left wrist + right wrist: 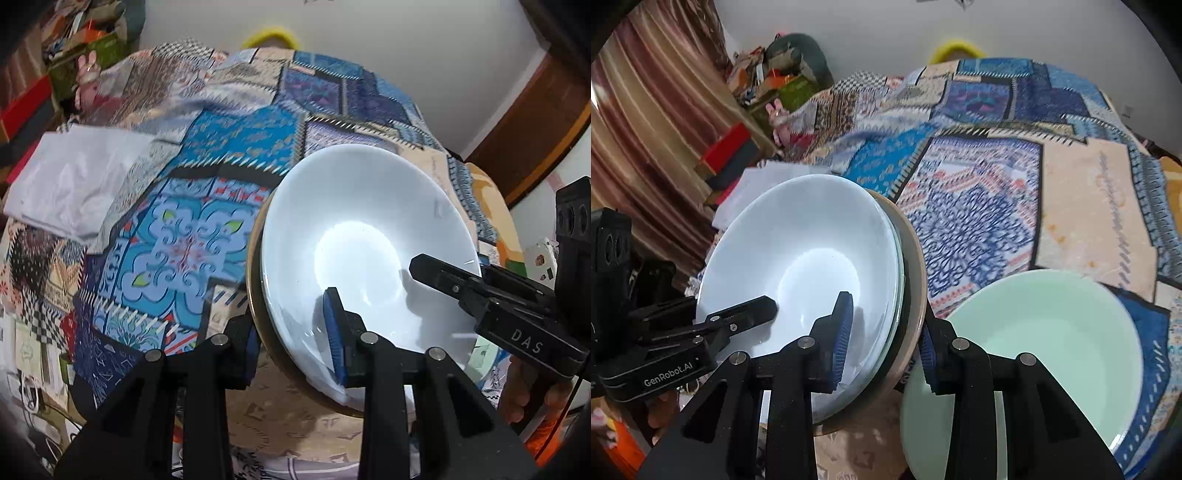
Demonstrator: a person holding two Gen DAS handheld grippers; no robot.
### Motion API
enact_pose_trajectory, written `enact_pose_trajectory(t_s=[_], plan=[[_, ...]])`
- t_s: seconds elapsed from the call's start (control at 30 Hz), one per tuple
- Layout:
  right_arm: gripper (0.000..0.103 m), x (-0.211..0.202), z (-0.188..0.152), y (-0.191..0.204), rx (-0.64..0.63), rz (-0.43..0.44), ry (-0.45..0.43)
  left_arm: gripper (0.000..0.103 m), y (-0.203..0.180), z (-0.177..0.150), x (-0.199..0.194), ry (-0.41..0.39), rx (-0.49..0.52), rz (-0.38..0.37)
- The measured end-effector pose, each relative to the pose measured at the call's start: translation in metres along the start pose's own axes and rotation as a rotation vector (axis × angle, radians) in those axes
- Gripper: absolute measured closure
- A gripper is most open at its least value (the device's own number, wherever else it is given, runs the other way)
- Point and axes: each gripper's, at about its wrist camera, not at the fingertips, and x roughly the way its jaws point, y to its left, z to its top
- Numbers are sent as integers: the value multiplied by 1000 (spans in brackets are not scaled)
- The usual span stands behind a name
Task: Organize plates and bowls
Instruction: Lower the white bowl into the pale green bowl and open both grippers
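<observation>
Stack of plates (354,236): white over tan, tilted above the patchwork cloth (207,229). Left gripper (295,343) clenched on its left rim; right gripper (886,336) clenched on its right rim. Green bowl (1045,339) just right.

The stack of bowls (805,258) is sitting left of the single bowl (1045,332), both lying over the quilt-covered bed (979,206).

Bright, even room light falls from above. Glare pools in the glossy white ceramic bowl (364,254) where my fingers throw soft shadows. The patchwork blue patterned bedcover (177,229) smears with motion blur. Fisheye bending darkens every corner.
</observation>
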Motion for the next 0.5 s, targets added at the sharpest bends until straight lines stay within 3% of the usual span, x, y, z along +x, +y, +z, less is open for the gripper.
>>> enact_pose_trajectory(t_s=[0.5], plan=[[73, -62, -5, -37, 72, -52, -106, 71, -70, 10, -22, -44, 105, -55]])
